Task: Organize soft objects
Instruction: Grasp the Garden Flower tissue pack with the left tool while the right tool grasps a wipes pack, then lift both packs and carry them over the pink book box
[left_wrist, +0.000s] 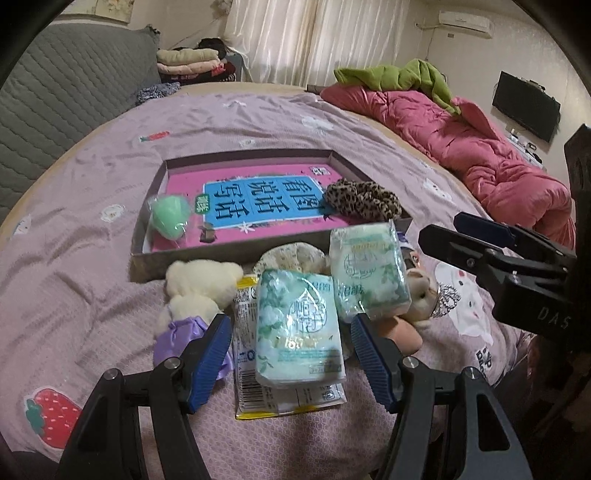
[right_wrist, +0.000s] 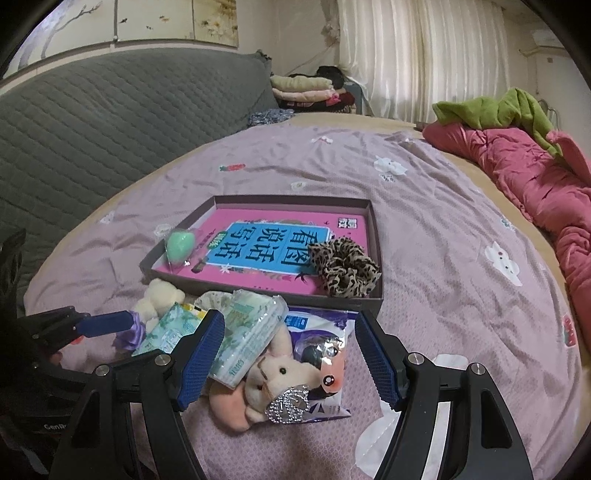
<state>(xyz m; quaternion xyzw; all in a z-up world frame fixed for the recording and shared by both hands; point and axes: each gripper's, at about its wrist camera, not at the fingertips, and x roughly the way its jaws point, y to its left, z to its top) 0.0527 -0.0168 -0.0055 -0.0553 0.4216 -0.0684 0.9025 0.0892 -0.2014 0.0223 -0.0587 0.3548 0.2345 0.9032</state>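
On the bed (left_wrist: 110, 229), a shallow box (left_wrist: 236, 254) holds a pink book, a green sponge (left_wrist: 170, 218) at its 9 o'clock side and a leopard scrunchie (left_wrist: 362, 203) at 3 o'clock. Just in front of the box lies a heap: two tissue packs (left_wrist: 299, 328), a cream teddy (left_wrist: 199, 284) and a crowned plush rabbit (right_wrist: 280, 373) (partly under a pack). The left tool (left_wrist: 290, 354) stands open astride the nearer tissue pack, pads not pressing. The right tool (right_wrist: 290, 354) is open around the rabbit, apart from it.
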